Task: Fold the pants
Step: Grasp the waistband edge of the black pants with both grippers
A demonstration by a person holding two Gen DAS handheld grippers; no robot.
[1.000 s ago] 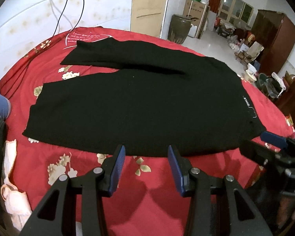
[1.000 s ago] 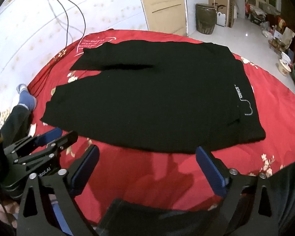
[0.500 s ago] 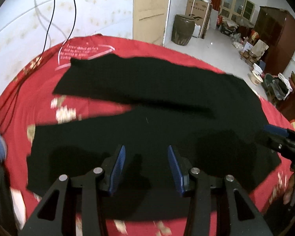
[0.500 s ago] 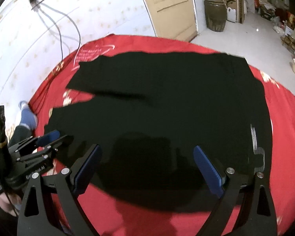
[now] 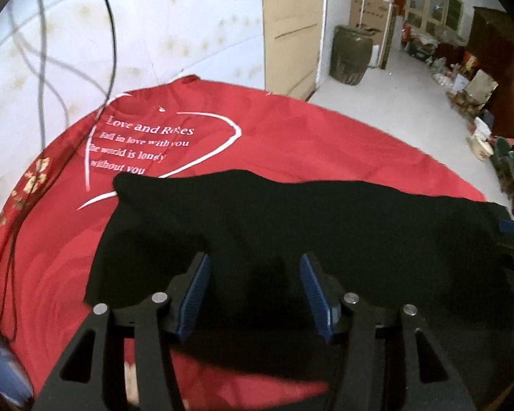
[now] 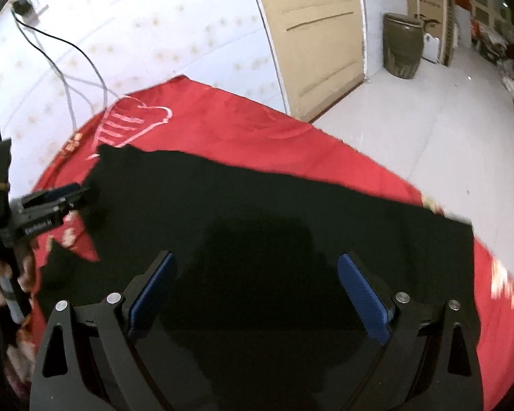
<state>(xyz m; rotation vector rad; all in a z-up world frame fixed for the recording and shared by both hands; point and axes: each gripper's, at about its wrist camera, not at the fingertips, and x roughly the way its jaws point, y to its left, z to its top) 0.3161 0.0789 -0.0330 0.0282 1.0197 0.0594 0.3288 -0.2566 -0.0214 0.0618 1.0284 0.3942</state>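
Over on the left there's a white wall with pale speckles (image 5: 188,17) and some dark cables (image 5: 111,34) hanging down it. Below that, the red bedspread with white heart outline and "Love and Roses" lettering (image 5: 147,137) covers the bed. The black fabric pants (image 5: 291,212) lie spread flat on that bedspread, one leg end reaching up to the heart print.

The left gripper with black arms and blue ribbed pads (image 5: 253,291) hangs right over the pants, jaws spread apart with nothing between them. The right gripper, same black-and-blue build (image 6: 257,298), is also above the dark cloth, jaws gaping even wider and empty.

Further right, a tan wooden door (image 6: 311,34), then a dark olive ceramic jar (image 6: 402,49) standing on the pale tiled floor (image 6: 428,130).
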